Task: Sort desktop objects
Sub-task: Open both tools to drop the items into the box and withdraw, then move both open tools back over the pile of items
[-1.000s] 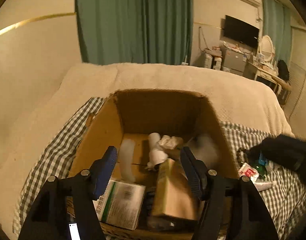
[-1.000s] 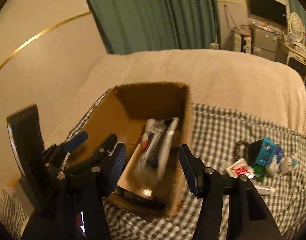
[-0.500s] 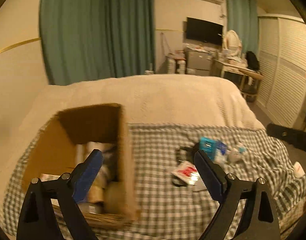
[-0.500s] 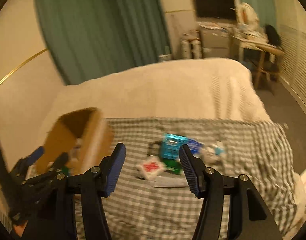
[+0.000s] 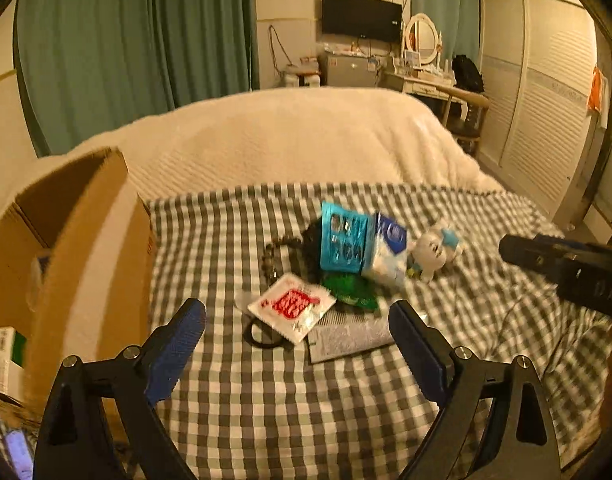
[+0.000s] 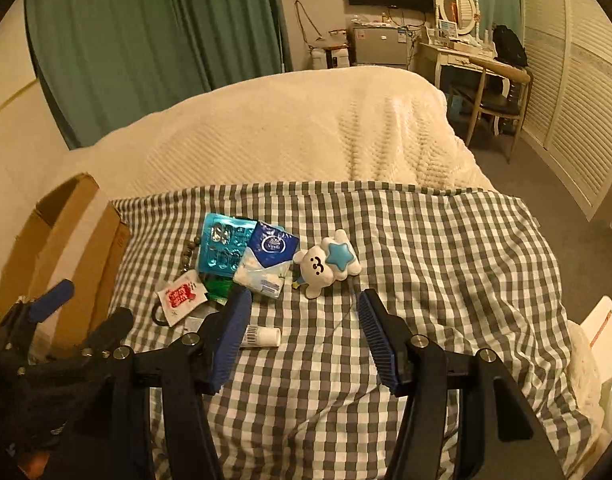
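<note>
The left gripper [image 5: 297, 332] is held low and level, its two blue-padded fingers [image 5: 178, 344] spread wide apart with nothing between them — the black finger arms splay out to either side of its own camera's view. The right gripper [image 6: 304, 336] is likewise parted, its ribbed blue pads [image 6: 375, 344] facing one another across an empty gap, angled slightly downward and forward. Each shows in the other's camera: the right gripper juts in as a dark bar at the right edge of the left view, and the left gripper [image 6: 62, 320] sits at the lower left of the right view — jaws apart, one blue finger raised higher than the other.
</note>
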### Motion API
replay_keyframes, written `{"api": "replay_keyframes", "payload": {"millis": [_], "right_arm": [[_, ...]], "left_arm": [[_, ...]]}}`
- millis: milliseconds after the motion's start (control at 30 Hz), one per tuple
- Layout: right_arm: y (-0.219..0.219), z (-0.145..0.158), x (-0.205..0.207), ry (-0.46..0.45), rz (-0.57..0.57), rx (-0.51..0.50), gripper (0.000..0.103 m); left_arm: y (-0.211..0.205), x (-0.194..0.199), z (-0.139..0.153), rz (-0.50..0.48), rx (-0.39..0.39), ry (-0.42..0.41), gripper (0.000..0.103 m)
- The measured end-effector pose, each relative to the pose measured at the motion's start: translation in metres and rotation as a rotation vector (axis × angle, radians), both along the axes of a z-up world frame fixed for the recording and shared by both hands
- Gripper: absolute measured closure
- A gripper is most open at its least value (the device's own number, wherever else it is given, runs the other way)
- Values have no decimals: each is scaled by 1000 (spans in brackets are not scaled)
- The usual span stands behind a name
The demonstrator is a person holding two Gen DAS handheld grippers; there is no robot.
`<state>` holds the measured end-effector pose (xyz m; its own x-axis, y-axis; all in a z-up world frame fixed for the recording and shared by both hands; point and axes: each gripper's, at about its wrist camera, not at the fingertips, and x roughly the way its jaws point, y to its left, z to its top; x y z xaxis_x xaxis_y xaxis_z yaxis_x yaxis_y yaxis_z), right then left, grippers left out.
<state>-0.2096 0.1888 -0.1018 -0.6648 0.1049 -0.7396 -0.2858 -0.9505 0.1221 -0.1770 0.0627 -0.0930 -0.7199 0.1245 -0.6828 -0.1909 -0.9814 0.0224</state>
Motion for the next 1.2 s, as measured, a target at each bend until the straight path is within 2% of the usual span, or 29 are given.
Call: {"api": "replay_keyframes", "payload": {"millis": [233,600,800,933,1067,1200], "right_arm": [[-6,-27,-12,-59,28,18,47],[-8,-38,-8,-77,44,33,47],[-1,-48,-12,-93,40,-6,47],[0,-57,-15,-108,44,-17,47],[-1,-58,-14,-110,55,-25,47],[-3,-58,-14,-107,61,-32,47]], "left_arm": [[-13,-5,-34,13,32,-48,8],[-26,-7,-59,29,47,-59,8],[-25,-15,-73,3,85,-83,8],[-28,-22,-78,35,41,-92,8],[-48,-22,-75,66,108,-88,8],[-40,-24,-81,37,61,-110,8]]}}
